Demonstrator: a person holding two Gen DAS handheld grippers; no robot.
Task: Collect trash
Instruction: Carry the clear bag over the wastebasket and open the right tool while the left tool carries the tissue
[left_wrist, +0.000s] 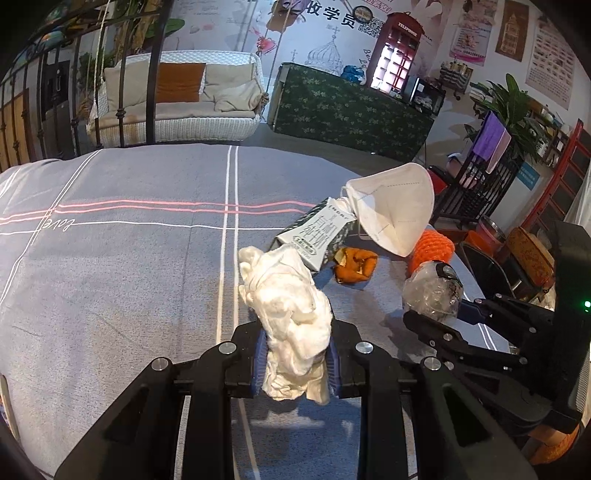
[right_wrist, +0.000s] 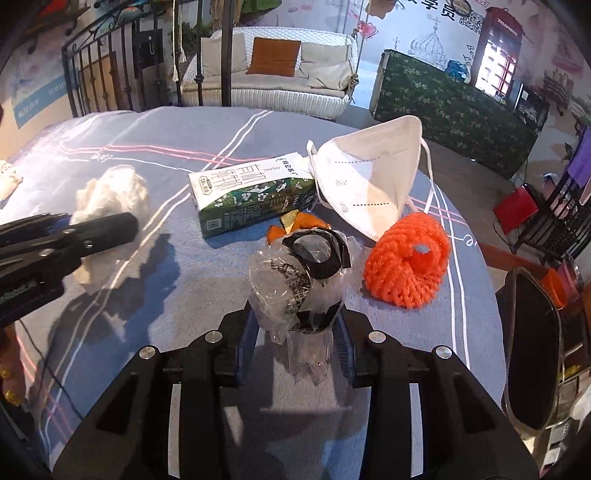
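Mid-collection: left gripper (left_wrist: 295, 354) pinching crumpled tissue (left_wrist: 291, 314), right gripper (right_wrist: 295, 350) clamped on clear plastic wrapper (right_wrist: 295, 280); next, probably carrying both to a bin.

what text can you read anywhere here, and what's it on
"ORGANIC": milk carton, beside large Chinese characters I can't read reliably.
"N95": white face mask, seen upside down.
"love": grey bedsheet, seen upside down.
"TELEPHONE": red phone booth.
"学员": wall banner, cut off at the left.
Wall posters and carton small print: too small to read.
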